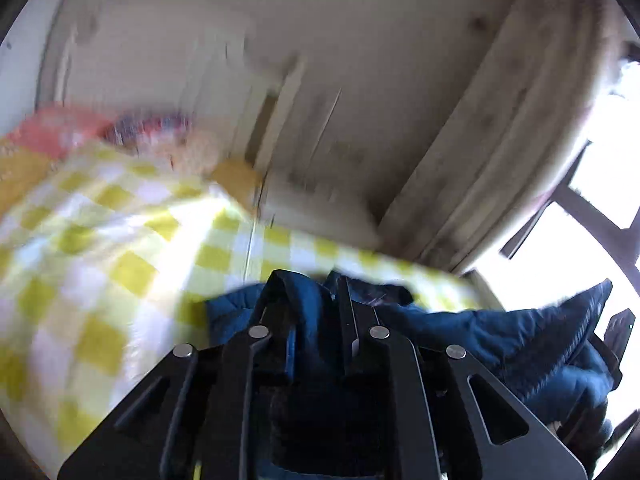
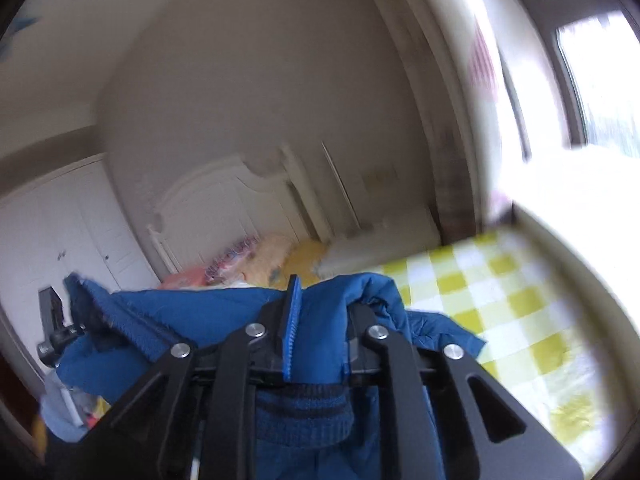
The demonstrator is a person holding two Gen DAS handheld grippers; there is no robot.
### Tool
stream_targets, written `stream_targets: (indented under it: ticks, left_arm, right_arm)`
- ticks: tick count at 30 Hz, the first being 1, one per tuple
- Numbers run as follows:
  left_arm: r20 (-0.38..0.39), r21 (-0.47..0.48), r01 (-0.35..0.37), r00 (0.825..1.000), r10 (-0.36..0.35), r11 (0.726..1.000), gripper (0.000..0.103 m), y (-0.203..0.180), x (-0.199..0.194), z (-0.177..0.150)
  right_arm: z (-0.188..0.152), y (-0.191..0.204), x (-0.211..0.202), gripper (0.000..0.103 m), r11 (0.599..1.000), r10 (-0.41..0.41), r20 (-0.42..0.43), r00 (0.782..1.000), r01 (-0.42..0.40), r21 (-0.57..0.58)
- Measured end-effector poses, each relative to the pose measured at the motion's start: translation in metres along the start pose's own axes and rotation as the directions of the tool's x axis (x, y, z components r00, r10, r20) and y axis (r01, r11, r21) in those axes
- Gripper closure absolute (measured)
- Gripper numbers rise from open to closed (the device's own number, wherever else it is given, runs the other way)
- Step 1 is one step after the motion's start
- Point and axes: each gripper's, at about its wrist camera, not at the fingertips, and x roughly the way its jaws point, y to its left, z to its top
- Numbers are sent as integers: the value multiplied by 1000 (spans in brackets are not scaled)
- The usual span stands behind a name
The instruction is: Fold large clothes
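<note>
A blue quilted jacket (image 1: 500,340) hangs stretched between my two grippers above the bed. In the left wrist view my left gripper (image 1: 310,294) is shut on a bunched fold of it, and dark blue cloth fills the gap between the fingers. Over in the right wrist view my right gripper (image 2: 326,306) is shut on the blue jacket (image 2: 192,312) too, near a ribbed knit cuff or hem (image 2: 304,412) that sags below the jaws. The left gripper (image 2: 52,320) shows as a black shape at the jacket's far end. Both pictures are blurred.
Below lies a bed with a yellow and white checked cover (image 1: 100,248) (image 2: 500,300). Pillows and bright cloth (image 2: 248,256) are piled by the white headboard (image 2: 224,204). White wardrobe doors (image 2: 68,224) stand at left, a bright window (image 2: 592,80) at right.
</note>
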Motion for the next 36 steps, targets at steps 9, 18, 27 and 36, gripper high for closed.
stream_targets:
  ticks: [9, 18, 27, 36]
  left_arm:
    - [-307, -271, 32, 945, -118, 962, 78, 85, 166, -11]
    - [-163, -157, -21, 987, -5, 987, 78, 104, 143, 42]
    - [-423, 18, 115, 901, -96, 993, 78, 78, 214, 13]
    - [-477, 28, 155, 870, -123, 988, 67, 72, 246, 23]
  right_arm:
    - [-37, -130, 108, 28, 937, 11, -195, 981, 58, 345]
    - [-4, -139, 113, 28, 973, -174, -240, 955, 204, 106]
    - [-8, -124, 181, 28, 986, -155, -404, 902, 164, -14]
    - [-16, -115, 188, 30, 990, -142, -414, 899, 139, -37]
